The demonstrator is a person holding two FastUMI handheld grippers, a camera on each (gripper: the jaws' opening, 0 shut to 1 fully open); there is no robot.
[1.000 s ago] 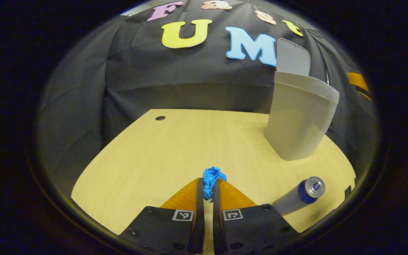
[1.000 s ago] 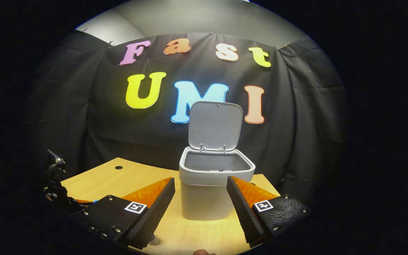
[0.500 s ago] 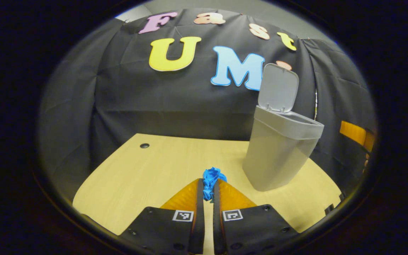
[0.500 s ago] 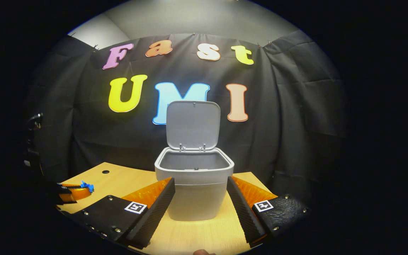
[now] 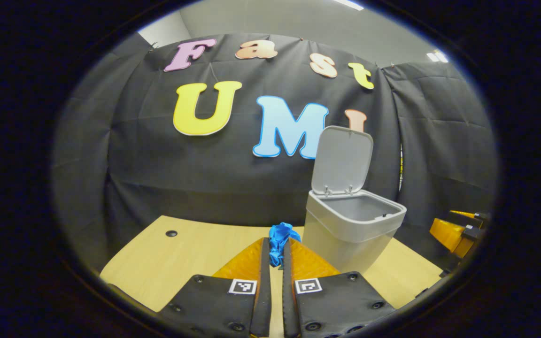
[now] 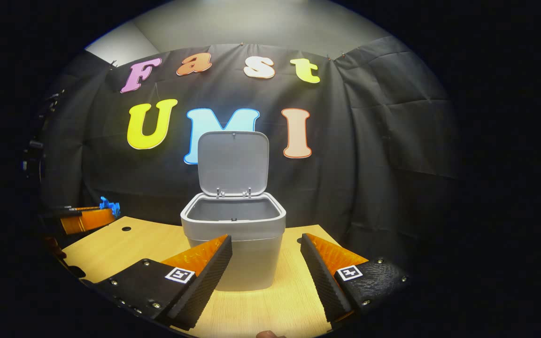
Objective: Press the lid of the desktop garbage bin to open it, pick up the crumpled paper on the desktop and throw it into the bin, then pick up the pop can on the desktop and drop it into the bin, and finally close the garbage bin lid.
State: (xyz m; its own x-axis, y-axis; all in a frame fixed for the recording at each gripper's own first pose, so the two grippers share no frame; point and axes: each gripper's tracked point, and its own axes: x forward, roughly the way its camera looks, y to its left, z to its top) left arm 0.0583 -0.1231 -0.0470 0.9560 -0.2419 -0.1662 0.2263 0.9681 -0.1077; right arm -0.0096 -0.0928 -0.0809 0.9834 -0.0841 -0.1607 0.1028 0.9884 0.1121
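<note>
My left gripper (image 5: pixel 274 249) is shut on a crumpled blue paper (image 5: pixel 280 237), held up above the wooden desktop (image 5: pixel 195 256). The grey bin (image 5: pixel 350 230) stands just right of it, its lid (image 5: pixel 343 159) raised upright and the inside showing bare. In the right gripper view the same bin (image 6: pixel 235 239) stands straight ahead with its lid (image 6: pixel 233 162) up. My right gripper (image 6: pixel 266 263) is open, its fingers either side of the bin's front. At the far left of that view the left gripper (image 6: pixel 94 217) hovers with the blue paper (image 6: pixel 110 205) at its tip.
A small round hole (image 5: pixel 171 233) lies in the desktop's far left part. The black cloth wall hangs close behind the bin. The right gripper (image 5: pixel 456 230) shows at the right edge of the left gripper view, beyond the bin.
My left gripper has risen with the blue paper and now looks into the bin from higher; the can has dropped out of its view. The right gripper has drifted right and stays open.
</note>
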